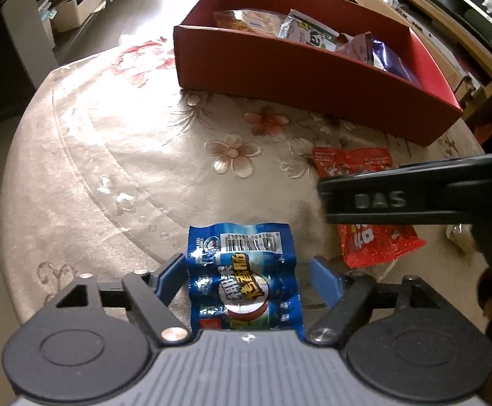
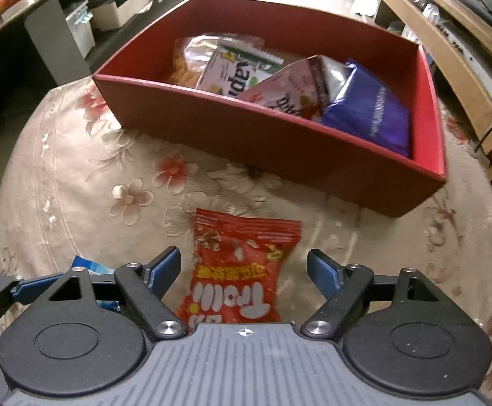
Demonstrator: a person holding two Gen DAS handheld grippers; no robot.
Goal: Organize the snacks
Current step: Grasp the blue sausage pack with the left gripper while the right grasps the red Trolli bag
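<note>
Blue packet point(image 1: 244, 277) is being straddled on the tablecloth point(image 1: 110, 155) by the left gripper point(image 1: 246, 267), jaws apart, nothing clamped | red packet point(image 2: 242, 270) is likewise being straddled by the right gripper point(image 2: 244, 269), unheld | step: pickup being set up | next: closing on each, lifting into the red box point(image 2: 280, 142).

Bright glare from ahead, fisheye-curved dark edges, slight blur.

Bare tablecloth point(image 1: 110, 155) left; red box point(image 2: 263, 135) blocks ahead.
</note>
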